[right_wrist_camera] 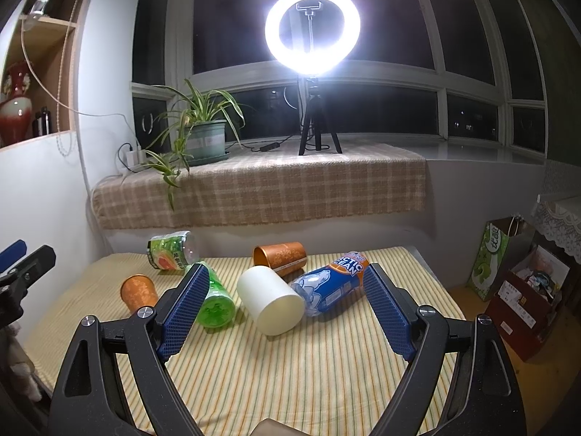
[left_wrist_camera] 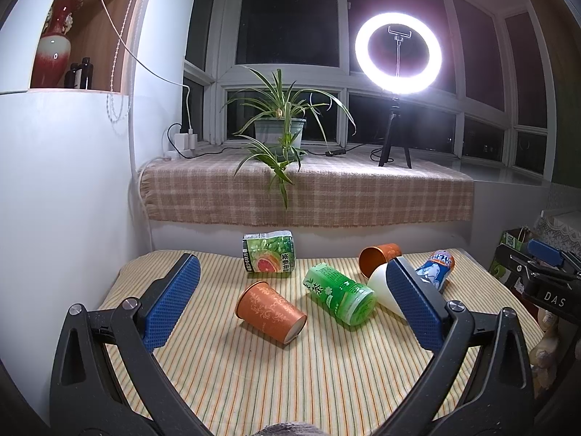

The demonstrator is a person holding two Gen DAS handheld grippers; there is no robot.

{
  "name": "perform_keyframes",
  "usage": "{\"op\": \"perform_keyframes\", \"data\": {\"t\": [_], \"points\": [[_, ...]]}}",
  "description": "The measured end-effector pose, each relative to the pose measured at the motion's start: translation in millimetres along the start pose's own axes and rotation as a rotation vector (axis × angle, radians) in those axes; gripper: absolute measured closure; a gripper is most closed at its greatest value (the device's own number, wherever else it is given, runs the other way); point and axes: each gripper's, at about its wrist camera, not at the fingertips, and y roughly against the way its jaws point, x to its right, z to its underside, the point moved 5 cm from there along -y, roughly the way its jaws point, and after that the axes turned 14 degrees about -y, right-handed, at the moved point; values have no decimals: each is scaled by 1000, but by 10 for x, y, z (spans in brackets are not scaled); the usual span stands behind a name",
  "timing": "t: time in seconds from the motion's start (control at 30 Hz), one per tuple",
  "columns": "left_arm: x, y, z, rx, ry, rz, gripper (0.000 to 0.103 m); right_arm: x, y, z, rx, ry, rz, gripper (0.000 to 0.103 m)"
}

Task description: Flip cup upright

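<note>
On a striped tablecloth, both handheld grippers hover with jaws spread wide and nothing between them. In the left wrist view, the left gripper frames an orange patterned cup lying on its side at centre frame, mouth toward the upper left. To its right a green tea bottle lies tipped over, then a white cup, also on its side, partly hidden by the gripper's right pad. A second orange cup and a blue bottle lie behind. In the right wrist view, the right gripper brackets the white cup, its closed base facing the camera at centre frame. A ring light glares from the windowsill above.
</note>
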Motion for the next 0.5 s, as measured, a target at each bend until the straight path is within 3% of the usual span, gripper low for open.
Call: {"op": "perform_keyframes", "data": {"t": [0.5], "points": [[-1,-6,15,-3,1,-2,0,6,-40,16,-17,-5,-3,16]]}}
